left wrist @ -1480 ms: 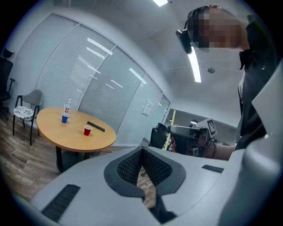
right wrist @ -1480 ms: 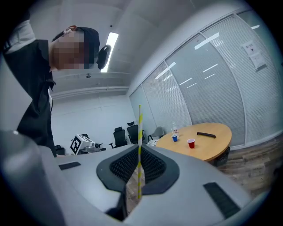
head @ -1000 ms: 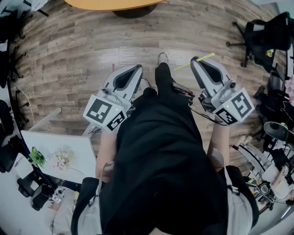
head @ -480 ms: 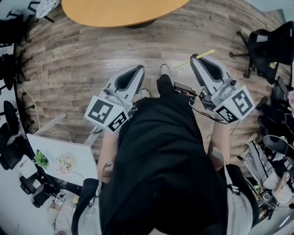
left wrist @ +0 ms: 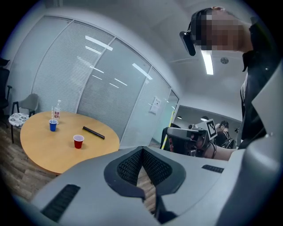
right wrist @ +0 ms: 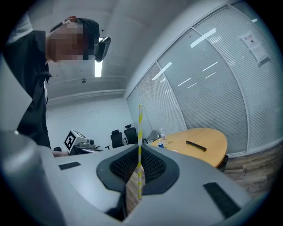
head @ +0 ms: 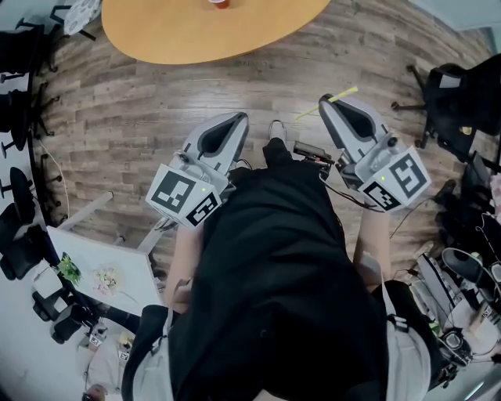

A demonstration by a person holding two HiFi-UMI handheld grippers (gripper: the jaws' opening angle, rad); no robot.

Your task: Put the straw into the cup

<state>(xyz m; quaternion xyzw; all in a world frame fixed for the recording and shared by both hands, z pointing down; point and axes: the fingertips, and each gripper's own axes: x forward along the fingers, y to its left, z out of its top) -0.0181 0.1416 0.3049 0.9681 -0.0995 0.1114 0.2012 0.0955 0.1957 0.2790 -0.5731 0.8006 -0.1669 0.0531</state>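
My right gripper (head: pixel 325 102) is shut on a yellow-and-white striped straw (head: pixel 333 99), which sticks out sideways past its tips over the wooden floor. In the right gripper view the straw (right wrist: pixel 139 132) stands upright between the pads of the right gripper (right wrist: pixel 139 147). My left gripper (head: pixel 235 119) is shut with nothing in it, and its jaws meet at the tip (left wrist: pixel 142 148). A red cup (left wrist: pixel 78 141) stands on the round wooden table (left wrist: pixel 40 143) ahead, apart from both grippers. In the head view the red cup (head: pixel 218 2) is cut off by the top edge.
On the table (head: pixel 211 31) are also a blue cup (left wrist: pixel 53 126), a clear bottle (left wrist: pixel 56 112) and a long black object (left wrist: pixel 93 132). Office chairs (head: pixel 450 86) stand at the right, and a white desk (head: pixel 102 266) at the lower left.
The round table has come nearer at the top of the head view, and the red cup now shows at its edge. Both grippers moved forward with the person; the straw stays gripped.
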